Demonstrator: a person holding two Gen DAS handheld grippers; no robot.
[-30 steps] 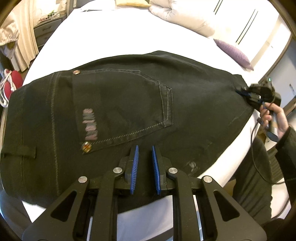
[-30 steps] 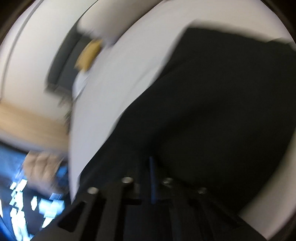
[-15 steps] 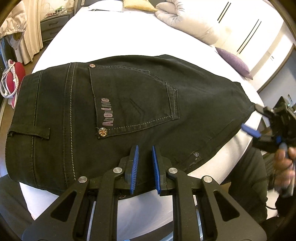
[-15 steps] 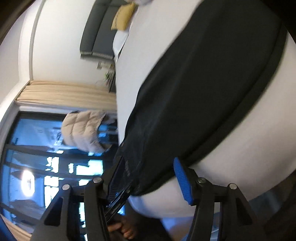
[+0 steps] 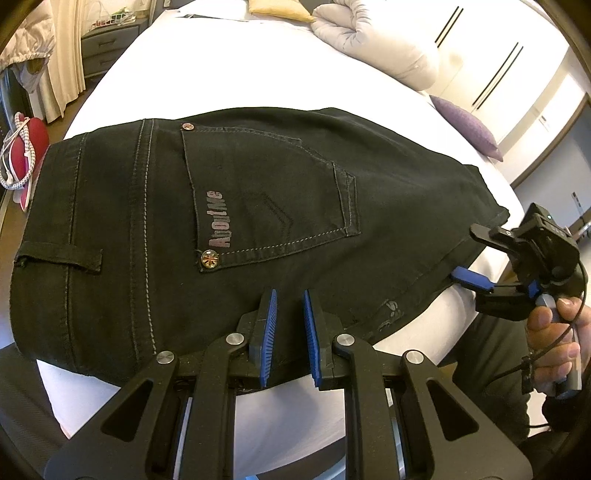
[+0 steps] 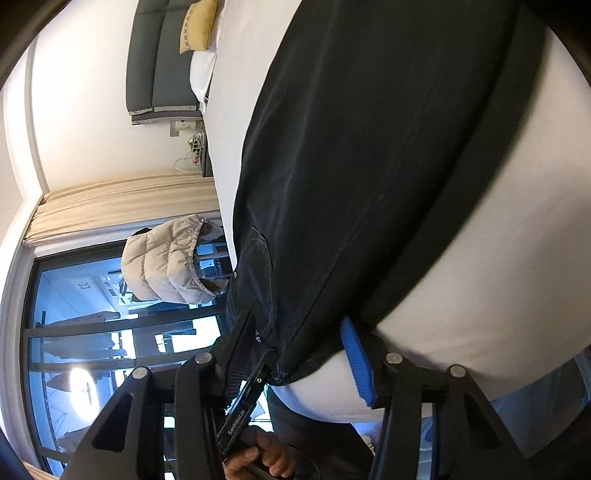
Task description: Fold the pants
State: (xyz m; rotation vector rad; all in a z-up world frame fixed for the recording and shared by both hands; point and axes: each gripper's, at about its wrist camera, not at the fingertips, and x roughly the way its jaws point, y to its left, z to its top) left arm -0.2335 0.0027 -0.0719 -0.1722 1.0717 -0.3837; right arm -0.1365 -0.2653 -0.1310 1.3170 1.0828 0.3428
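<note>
Black pants (image 5: 258, 206) lie folded flat on the white bed (image 5: 229, 66), back pocket up and waistband to the left. My left gripper (image 5: 290, 332) hovers over their near edge, its blue pads a narrow slit apart with nothing pinched. At the pants' right end a hand holds my right gripper (image 5: 471, 256), whose jaws are apart and closing. In the right wrist view the right gripper (image 6: 295, 354) straddles the corner of the pants (image 6: 369, 166). The fabric lies between the fingers and the pads do not press on it.
A white duvet (image 5: 376, 48), a yellow pillow (image 5: 277, 7) and a purple cushion (image 5: 469, 125) sit at the bed's far end. A nightstand (image 5: 107, 48), curtain and red object (image 5: 33, 133) stand left of the bed. The person's dark-clad legs (image 5: 487, 354) are by the near right edge.
The right gripper has let go of the pants' right end, opened, and drawn back to the right. The pants now lie flatter. The left gripper has shifted slightly along the near edge.
</note>
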